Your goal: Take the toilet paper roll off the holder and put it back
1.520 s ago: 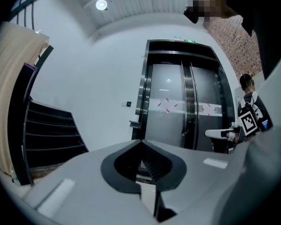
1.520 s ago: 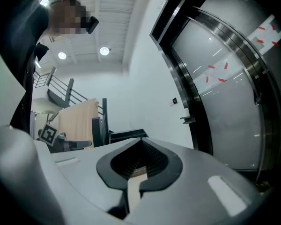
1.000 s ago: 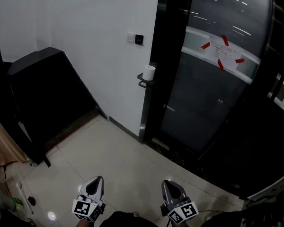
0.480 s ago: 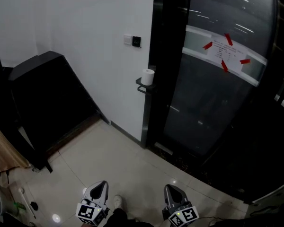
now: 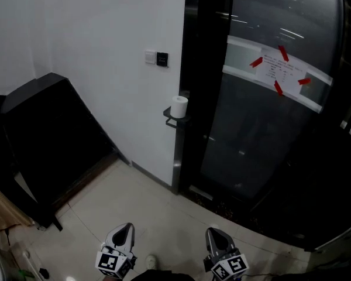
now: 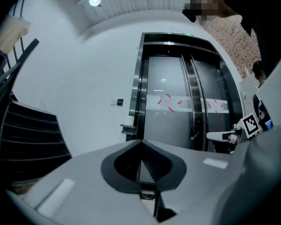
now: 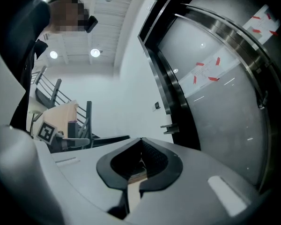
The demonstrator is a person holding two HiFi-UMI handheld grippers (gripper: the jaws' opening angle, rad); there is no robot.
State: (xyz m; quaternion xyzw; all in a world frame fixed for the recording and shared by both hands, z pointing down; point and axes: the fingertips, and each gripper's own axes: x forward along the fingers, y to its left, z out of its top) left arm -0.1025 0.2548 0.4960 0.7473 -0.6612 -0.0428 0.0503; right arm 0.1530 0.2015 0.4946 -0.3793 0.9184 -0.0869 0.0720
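Note:
A white toilet paper roll [image 5: 179, 106] stands upright on a small black holder shelf [image 5: 174, 120], fixed to the white wall beside a black door frame. It is well ahead of both grippers. My left gripper [image 5: 122, 233] and right gripper [image 5: 217, 236] show at the bottom of the head view, side by side above the floor. Both point level toward the wall and are shut with nothing between the jaws. The holder [image 6: 127, 129] appears small and far off in the left gripper view, and the holder [image 7: 170, 127] likewise in the right gripper view.
A curved dark glass door [image 5: 263, 127] with a taped paper notice [image 5: 279, 69] fills the right side. A black slanted stair side [image 5: 41, 127] stands at the left wall. A wall switch [image 5: 156, 58] sits above the holder. Pale floor tiles [image 5: 152, 204] lie between me and the wall.
The head view has shifted toward the wall, so the roll and holder sit lower in the picture. Both grippers have come along with it, still shut and empty.

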